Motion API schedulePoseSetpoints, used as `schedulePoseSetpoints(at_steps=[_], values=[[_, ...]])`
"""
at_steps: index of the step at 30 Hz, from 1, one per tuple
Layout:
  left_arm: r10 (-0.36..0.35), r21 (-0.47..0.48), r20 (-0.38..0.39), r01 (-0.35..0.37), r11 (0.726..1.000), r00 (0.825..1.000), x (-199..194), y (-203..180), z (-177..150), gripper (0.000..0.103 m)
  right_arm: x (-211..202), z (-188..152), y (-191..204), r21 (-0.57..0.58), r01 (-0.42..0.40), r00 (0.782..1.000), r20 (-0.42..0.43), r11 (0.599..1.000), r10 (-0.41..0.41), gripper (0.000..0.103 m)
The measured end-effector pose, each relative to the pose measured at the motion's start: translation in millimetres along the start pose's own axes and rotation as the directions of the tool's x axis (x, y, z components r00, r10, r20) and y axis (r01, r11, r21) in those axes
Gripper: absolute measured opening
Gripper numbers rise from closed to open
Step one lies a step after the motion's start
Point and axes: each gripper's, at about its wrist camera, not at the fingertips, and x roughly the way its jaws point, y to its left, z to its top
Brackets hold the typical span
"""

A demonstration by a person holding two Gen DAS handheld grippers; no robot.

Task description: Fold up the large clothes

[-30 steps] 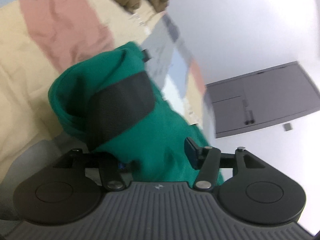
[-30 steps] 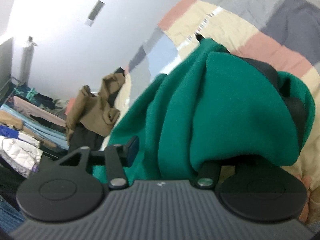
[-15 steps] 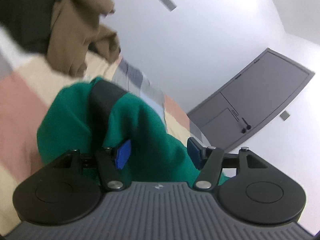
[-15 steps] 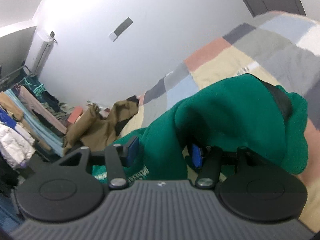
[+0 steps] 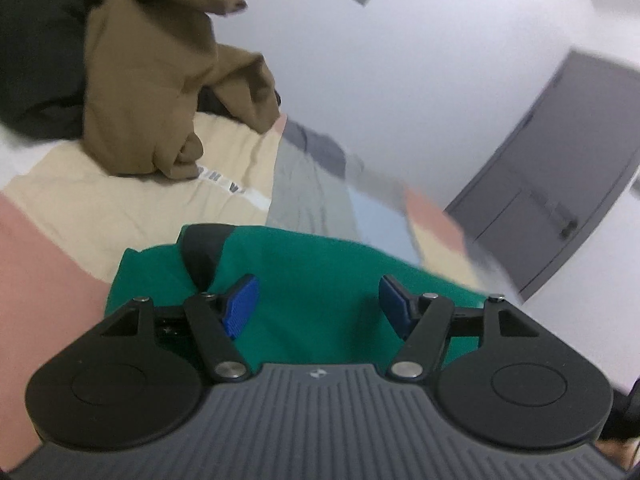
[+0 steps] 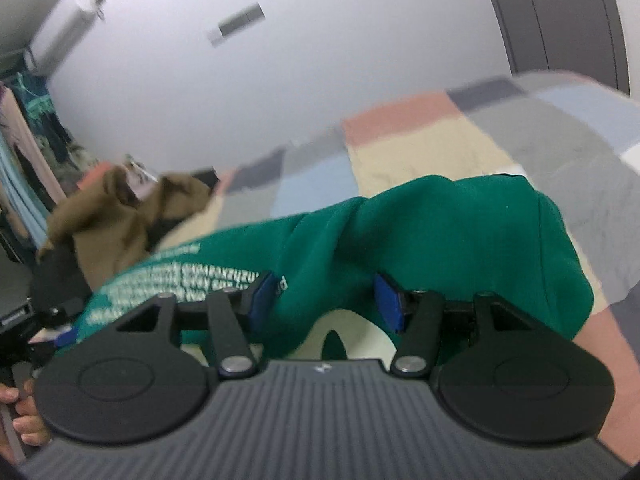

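Observation:
A green sweatshirt (image 5: 320,272) with a black cuff (image 5: 202,252) lies bunched on the patchwork bedspread (image 5: 48,264). My left gripper (image 5: 316,306) is open just above it, with both blue pads clear of the cloth. In the right wrist view the same green sweatshirt (image 6: 440,232) shows white lettering (image 6: 160,280) on its left part. My right gripper (image 6: 326,300) is open over it and holds nothing. The other hand-held gripper (image 6: 24,332) shows at the left edge.
A brown garment over black clothing (image 5: 152,80) is piled on the bed beyond the sweatshirt; it also shows in the right wrist view (image 6: 120,216). A grey door (image 5: 560,184) stands to the right. Hanging clothes (image 6: 24,152) fill the far left.
Both grippers have let go of the green sweatshirt and opened. It has dropped from its raised, draped position onto the bed. Both cameras have tilted up toward the wall.

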Motion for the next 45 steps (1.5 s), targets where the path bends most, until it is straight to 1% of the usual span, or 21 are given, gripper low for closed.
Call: schedulePoseSetpoints(at_steps=[1, 4, 5, 8, 10, 14, 19, 24, 26, 27, 29, 31, 32, 34, 36, 37, 39, 40, 42, 43, 45], values=[[0.014, 0.025, -0.008, -0.014, 1.000, 1.000, 16, 1, 1, 0.071, 8, -1, -4, -0.008, 0.001, 1.000, -0.007, 1.000, -0.001, 0.058], [0.048, 0.092, -0.024, -0.045, 0.995, 0.999, 34, -2, -4, 0.071, 31, -2, -10, -0.057, 0.007, 1.000, -0.018, 0.998, -0.008, 0.060], [0.050, 0.094, -0.027, -0.047, 0.994, 0.998, 37, -1, -5, 0.071, 39, -1, -13, -0.060, 0.009, 1.000, -0.021, 0.998, -0.010, 0.060], [0.038, 0.052, -0.040, -0.036, 0.998, 0.998, 50, 7, -3, 0.071, 57, 3, -19, -0.056, 0.012, 1.000, -0.023, 0.998, -0.013, 0.060], [0.030, 0.041, -0.040, -0.029, 0.999, 0.999, 52, 8, 0, 0.071, 70, 6, -22, -0.066, 0.026, 0.999, -0.020, 0.997, -0.027, 0.061], [0.013, 0.045, -0.018, -0.012, 0.999, 1.000, 43, 5, 2, 0.072, 82, 9, -25, -0.063, 0.031, 0.999, -0.010, 0.998, -0.032, 0.062], [-0.008, 0.023, 0.006, 0.008, 1.000, 1.000, 6, -4, 5, 0.072, 61, 11, -26, -0.007, 0.020, 1.000, 0.011, 1.000, -0.020, 0.062], [-0.070, 0.029, 0.036, 0.068, 0.997, 0.997, -54, -17, -1, 0.073, 13, 11, -16, 0.083, 0.001, 1.000, 0.030, 0.997, -0.004, 0.063], [-0.114, 0.014, 0.019, 0.114, 0.993, 0.993, -77, -23, -10, 0.074, -11, 7, -12, 0.130, -0.022, 0.999, 0.030, 0.991, 0.019, 0.065], [-0.142, 0.001, 0.010, 0.142, 0.990, 0.990, -85, -26, -15, 0.077, -25, 3, -10, 0.168, -0.044, 0.999, 0.033, 0.985, 0.039, 0.067], [-0.191, -0.027, -0.027, 0.190, 0.981, 0.981, -94, -31, -28, 0.079, -45, -6, -5, 0.246, -0.094, 0.996, 0.030, 0.965, 0.089, 0.068], [-0.247, -0.090, -0.078, 0.240, 0.967, 0.966, -95, -33, -42, 0.079, -57, -15, -1, 0.316, -0.147, 0.989, 0.021, 0.937, 0.148, 0.068], [-0.267, -0.131, -0.107, 0.253, 0.959, 0.958, -93, -32, -50, 0.080, -62, -22, 1, 0.347, -0.171, 0.984, 0.014, 0.922, 0.177, 0.069], [-0.286, -0.212, -0.159, 0.250, 0.945, 0.945, -83, -28, -64, 0.083, -66, -39, 4, 0.392, -0.189, 0.976, -0.024, 0.900, 0.216, 0.069], [-0.295, -0.291, -0.201, 0.230, 0.929, 0.934, -67, -19, -75, 0.084, -61, -54, 2, 0.434, -0.176, 0.971, -0.069, 0.884, 0.227, 0.069], [-0.294, -0.324, -0.213, 0.216, 0.921, 0.932, -61, -14, -78, 0.084, -57, -61, -1, 0.466, -0.163, 0.969, -0.088, 0.870, 0.229, 0.069], [-0.293, -0.412, -0.212, 0.186, 0.892, 0.933, -46, 0, -82, 0.084, -45, -70, -12, 0.541, -0.132, 0.965, -0.120, 0.831, 0.232, 0.069], [-0.290, -0.444, -0.207, 0.174, 0.879, 0.935, -41, 7, -83, 0.084, -39, -73, -18, 0.575, -0.125, 0.964, -0.121, 0.809, 0.235, 0.069], [-0.288, -0.495, -0.172, 0.170, 0.852, 0.942, -34, 18, -85, 0.084, -27, -74, -31, 0.630, -0.111, 0.970, -0.099, 0.769, 0.222, 0.069], [-0.295, -0.528, -0.151, 0.175, 0.831, 0.943, -31, 24, -85, 0.084, -23, -74, -36, 0.647, -0.108, 0.973, -0.088, 0.755, 0.214, 0.069], [-0.331, -0.591, -0.096, 0.214, 0.778, 0.939, -29, 34, -86, 0.083, -15, -73, -44, 0.680, -0.125, 0.974, -0.056, 0.723, 0.221, 0.069]])
